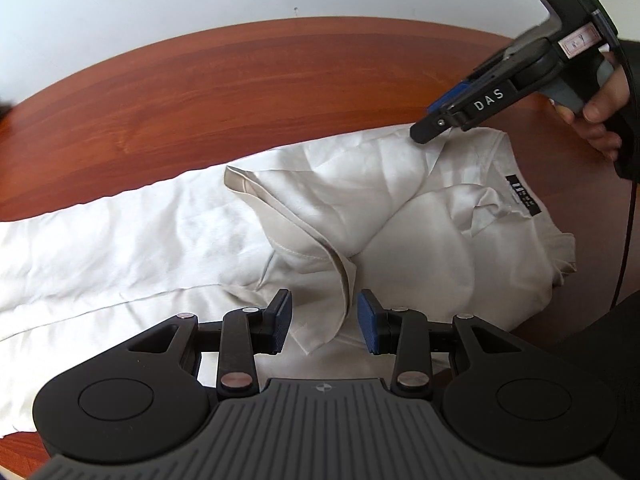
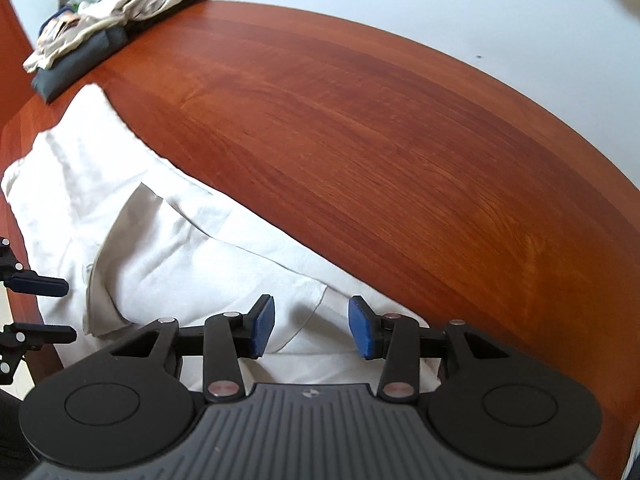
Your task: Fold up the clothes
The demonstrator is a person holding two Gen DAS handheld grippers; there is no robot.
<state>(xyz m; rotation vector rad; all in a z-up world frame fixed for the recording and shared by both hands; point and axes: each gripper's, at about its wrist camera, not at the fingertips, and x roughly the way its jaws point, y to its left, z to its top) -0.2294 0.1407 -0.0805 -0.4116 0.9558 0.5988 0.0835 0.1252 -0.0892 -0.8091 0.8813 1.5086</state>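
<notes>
Your left gripper has jaws parted, pads clear; a raised fold of the cream garment runs up between them, ungripped, so you're lined up to pinch that edge. Ahead and right of it, your right gripper also stands apart, nothing clamped, the garment's hem right under its tips, likely the other hold point. Folded stack sits far ahead-left of it on the table, keeping the working area free.

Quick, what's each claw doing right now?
Left claw: open, a fold of the white garment between its pads, unpinched.
Right claw: open over the garment, holding nothing.
</notes>
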